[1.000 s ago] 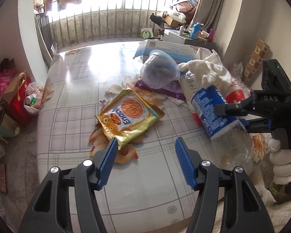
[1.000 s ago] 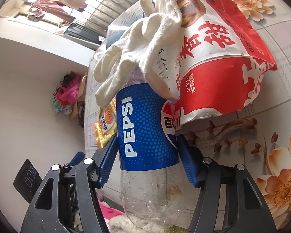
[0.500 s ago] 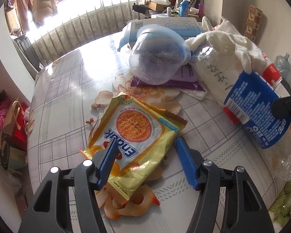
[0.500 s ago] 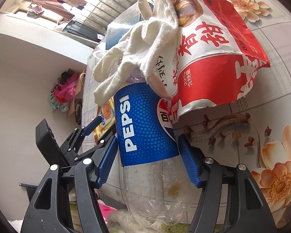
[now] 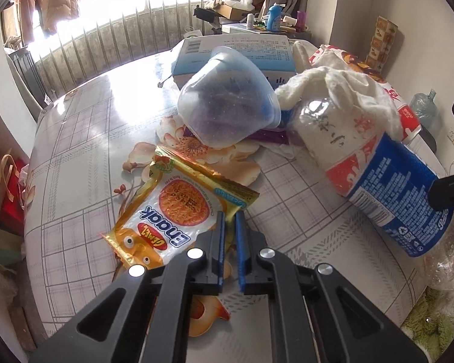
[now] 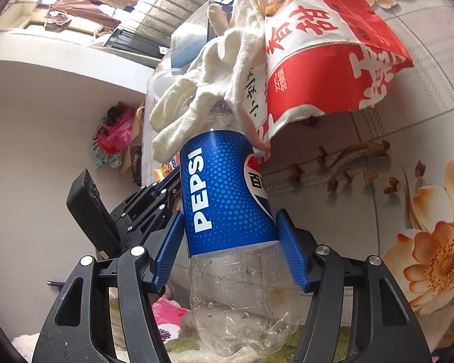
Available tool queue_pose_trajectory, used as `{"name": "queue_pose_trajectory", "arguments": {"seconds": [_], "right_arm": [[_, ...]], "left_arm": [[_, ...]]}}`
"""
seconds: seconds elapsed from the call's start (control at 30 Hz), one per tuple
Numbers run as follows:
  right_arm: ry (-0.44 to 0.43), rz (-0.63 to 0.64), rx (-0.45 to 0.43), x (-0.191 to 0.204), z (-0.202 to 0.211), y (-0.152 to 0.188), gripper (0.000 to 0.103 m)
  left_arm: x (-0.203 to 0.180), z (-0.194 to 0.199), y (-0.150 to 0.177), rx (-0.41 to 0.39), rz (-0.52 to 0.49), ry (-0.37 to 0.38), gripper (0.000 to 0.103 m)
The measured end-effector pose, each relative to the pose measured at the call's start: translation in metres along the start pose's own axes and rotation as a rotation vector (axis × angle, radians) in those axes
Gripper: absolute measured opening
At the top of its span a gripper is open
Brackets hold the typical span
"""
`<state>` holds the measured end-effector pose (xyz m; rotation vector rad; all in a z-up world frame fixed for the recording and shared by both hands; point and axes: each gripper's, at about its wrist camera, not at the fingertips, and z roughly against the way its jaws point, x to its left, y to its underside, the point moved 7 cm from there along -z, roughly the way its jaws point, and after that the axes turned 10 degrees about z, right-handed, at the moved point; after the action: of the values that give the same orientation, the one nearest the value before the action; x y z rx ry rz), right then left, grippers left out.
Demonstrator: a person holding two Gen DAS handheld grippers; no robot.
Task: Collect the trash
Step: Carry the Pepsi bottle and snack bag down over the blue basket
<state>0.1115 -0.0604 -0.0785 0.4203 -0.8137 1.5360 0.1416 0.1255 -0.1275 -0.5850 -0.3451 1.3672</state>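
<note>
Pinching the near edge of the yellow noodle packet (image 5: 178, 211), your left gripper (image 5: 230, 220) has just closed its jaws onto the foil, which lies flat on the flowered tablecloth (image 5: 84, 139). A second ago those jaws stood wide, short of the packet. Your right gripper (image 6: 231, 233) clamps the Pepsi bottle (image 6: 227, 199) at the label's lower edge, unchanged. A white glove (image 6: 215, 69) drapes over the bottle's neck, hiding the cap, and the red snack bag (image 6: 333, 45) behind is cut off.
</note>
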Motion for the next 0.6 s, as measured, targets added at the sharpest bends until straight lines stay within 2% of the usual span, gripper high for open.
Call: {"name": "queue_pose_trajectory", "arguments": {"seconds": [0.27,0.4,0.6], "right_arm": [[-0.173,-0.097,0.077,-0.008,0.009,0.030,0.057],[-0.315,-0.136,0.118,-0.002,0.008,0.042,0.057],[-0.503,-0.141,0.092,0.015,0.017,0.035,0.056]], "left_arm": [[0.007,0.036,-0.007,-0.045,0.088,0.011,0.003],[0.011,0.065,-0.011,-0.094,0.137,0.022,0.002],[0.015,0.102,-0.019,-0.176,0.164,0.030,0.002]]}}
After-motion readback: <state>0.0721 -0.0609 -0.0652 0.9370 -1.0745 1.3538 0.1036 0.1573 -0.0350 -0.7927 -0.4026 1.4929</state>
